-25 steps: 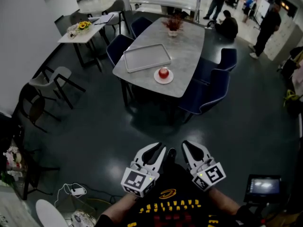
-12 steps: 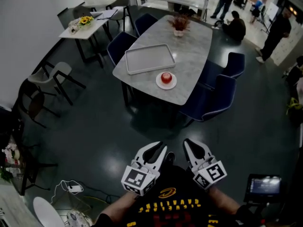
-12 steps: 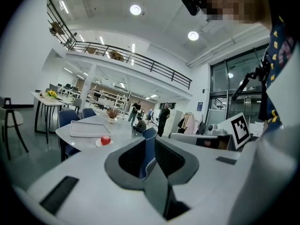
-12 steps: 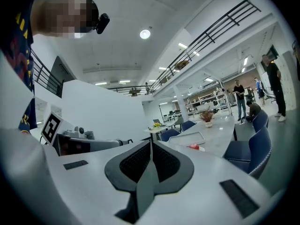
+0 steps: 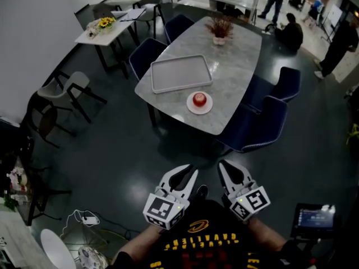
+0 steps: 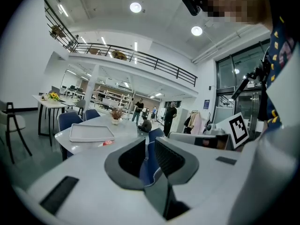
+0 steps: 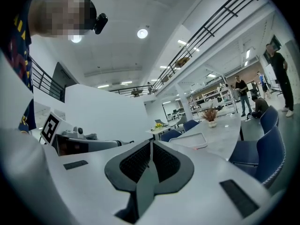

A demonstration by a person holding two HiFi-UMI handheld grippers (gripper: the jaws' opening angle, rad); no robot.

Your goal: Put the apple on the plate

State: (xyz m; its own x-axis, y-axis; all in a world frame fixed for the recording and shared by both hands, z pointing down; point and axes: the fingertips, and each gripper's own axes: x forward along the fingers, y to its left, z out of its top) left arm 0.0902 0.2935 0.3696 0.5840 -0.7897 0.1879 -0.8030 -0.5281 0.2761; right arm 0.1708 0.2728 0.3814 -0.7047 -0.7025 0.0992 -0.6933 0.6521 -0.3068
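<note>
**Grey table [image 5: 238, 60] bears apple [image 5: 199, 98] on plate [image 5: 190, 106]**

The plate sits just beside a tray [image 5: 180, 73]. Well apart from them, over dark floor [image 5: 112, 150], the left gripper [image 5: 189, 171] has its fingers parted around nothing, and the right gripper [image 5: 226, 166] has its fingers closed together, empty.

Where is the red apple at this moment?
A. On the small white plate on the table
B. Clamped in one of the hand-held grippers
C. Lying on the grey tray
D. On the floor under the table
A: in the head view the apple sits on the plate, which lies beside the tray on the table.
</note>
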